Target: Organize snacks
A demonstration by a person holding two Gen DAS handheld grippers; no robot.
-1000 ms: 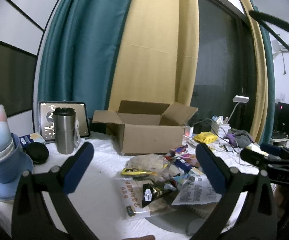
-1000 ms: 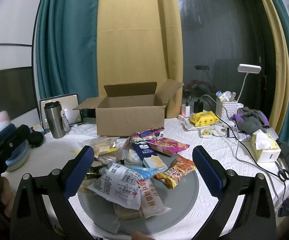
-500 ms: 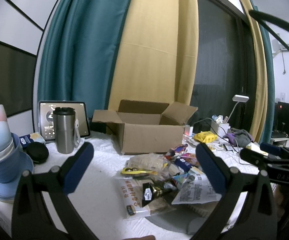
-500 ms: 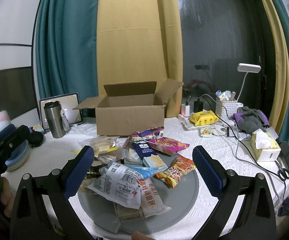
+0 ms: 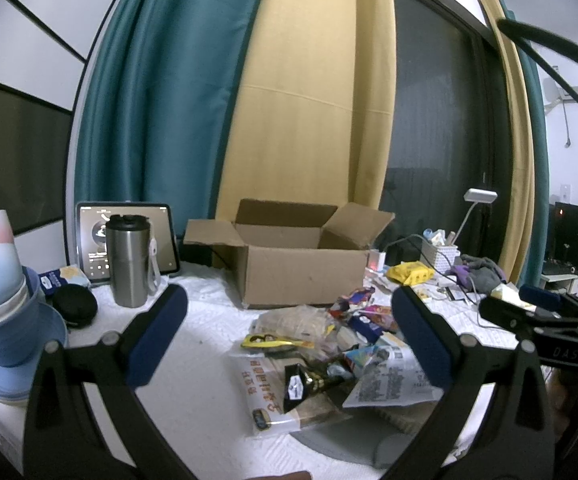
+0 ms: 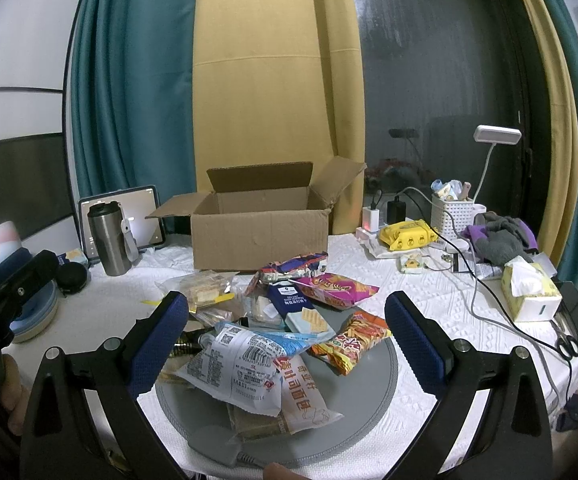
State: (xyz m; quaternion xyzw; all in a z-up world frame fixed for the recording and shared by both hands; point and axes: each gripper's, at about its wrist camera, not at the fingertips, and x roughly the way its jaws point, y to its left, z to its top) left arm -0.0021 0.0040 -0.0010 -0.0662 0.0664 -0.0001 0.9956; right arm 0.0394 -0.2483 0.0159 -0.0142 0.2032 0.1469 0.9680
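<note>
Both the left gripper (image 5: 289, 334) and right gripper (image 6: 287, 332) hover spread and empty, snacks (image 6: 285, 332) piled just ahead, the box (image 6: 261, 228) beyond awaiting a first pick.

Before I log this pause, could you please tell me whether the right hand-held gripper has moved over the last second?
No. The right hand-held gripper keeps its place: the brown cardboard box sits unchanged in its view.

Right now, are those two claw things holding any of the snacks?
No. The left gripper and right gripper both hang open above the snack pile, with nothing between their fingers.
</note>
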